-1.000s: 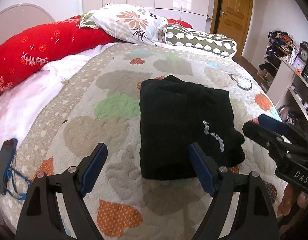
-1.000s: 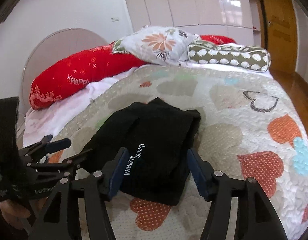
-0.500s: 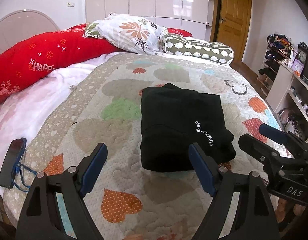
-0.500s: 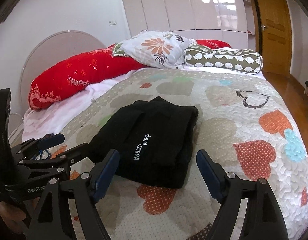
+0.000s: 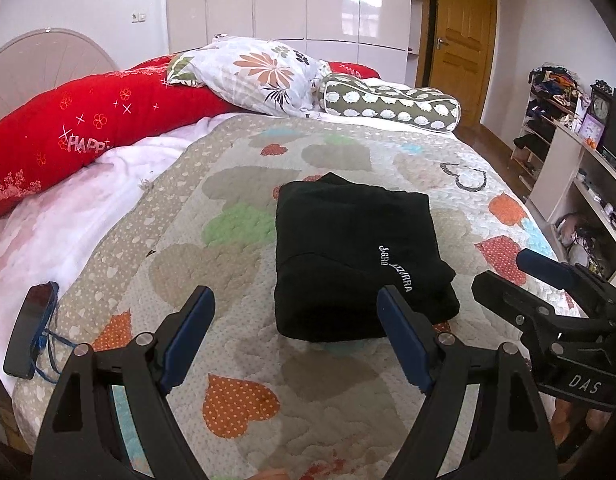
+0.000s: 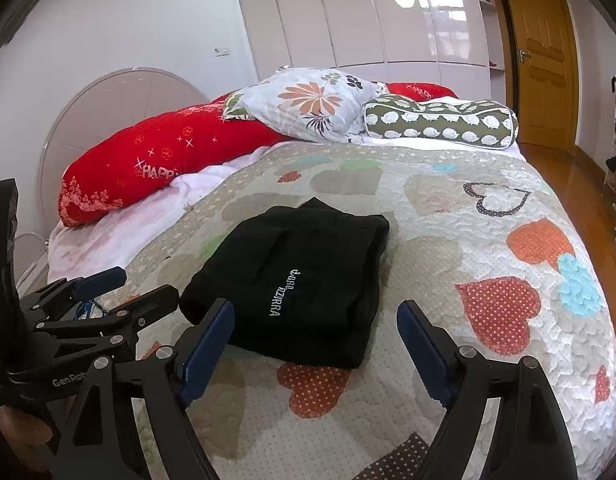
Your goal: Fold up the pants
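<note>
The black pants (image 5: pixel 356 256) lay folded into a thick, roughly square bundle on the quilt (image 5: pixel 236 184), toward the foot end of it and well apart from the floral pillow (image 5: pixel 264 72) at the head. Both grippers were clear of the bundle. The left gripper (image 5: pixel 294 316) had its jaws wide apart with nothing between them, just short of the bundle's near edge. The right gripper (image 6: pixel 312 328) stood likewise on the near side of the bundle; its jaws were spread, and no cloth was in them.

By the look of it the folding was done and the step in hand was letting go and drawing off. To do that well, each hand should have pulled straight back from the bundle, jaws kept apart, so no pad snagged the top layer. The near right corner of the bundle bulged and sat a little ragged; a light press there would have squared it.

The pants were a soft, matte, heavy knit with white lettering on the top layer, apt to spring open at the folds. The quilt under them was stitched, puffy and printed with dotted hearts, giving a grippy, yielding bed. Beside the floral pillow lay a red bolster (image 5: pixel 88 132) and a green patterned roll (image 5: pixel 392 104).
</note>
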Tool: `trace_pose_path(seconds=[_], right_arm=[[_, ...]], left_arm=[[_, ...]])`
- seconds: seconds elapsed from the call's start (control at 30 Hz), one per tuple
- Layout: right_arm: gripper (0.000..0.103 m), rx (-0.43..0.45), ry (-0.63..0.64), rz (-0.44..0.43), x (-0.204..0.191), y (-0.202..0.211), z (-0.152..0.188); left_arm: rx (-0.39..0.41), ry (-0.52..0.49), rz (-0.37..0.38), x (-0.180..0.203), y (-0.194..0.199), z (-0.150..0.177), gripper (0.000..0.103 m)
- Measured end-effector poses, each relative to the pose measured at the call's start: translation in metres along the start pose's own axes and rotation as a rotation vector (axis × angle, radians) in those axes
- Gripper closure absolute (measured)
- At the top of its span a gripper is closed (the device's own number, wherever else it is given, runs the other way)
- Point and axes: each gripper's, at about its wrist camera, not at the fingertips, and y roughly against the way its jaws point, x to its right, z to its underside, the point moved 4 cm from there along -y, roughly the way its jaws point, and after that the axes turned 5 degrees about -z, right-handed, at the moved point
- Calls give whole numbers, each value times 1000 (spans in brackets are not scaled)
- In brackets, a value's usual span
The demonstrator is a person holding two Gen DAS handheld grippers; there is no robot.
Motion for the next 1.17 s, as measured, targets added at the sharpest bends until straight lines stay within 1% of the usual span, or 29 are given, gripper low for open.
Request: trace_pose_path(seconds=[0.17, 0.5, 0.97, 1.1, 1.17], right_arm=[[18, 10, -11, -7, 3, 2, -2], [18, -15, 0, -17, 2, -4, 0], [18, -45, -15, -22, 7, -11, 6], [18, -47, -11, -27, 6, -11, 7], [18, -46, -10, -27, 6, -10, 7]], left_arm=[[-3, -10, 2, 4, 0, 0, 19], [-6, -4, 0, 3, -3, -1, 19], [-23, 2, 9, 4, -7, 0, 19], [9, -6, 10, 5, -2, 0, 19], [13, -13, 8, 6, 0, 0, 19]])
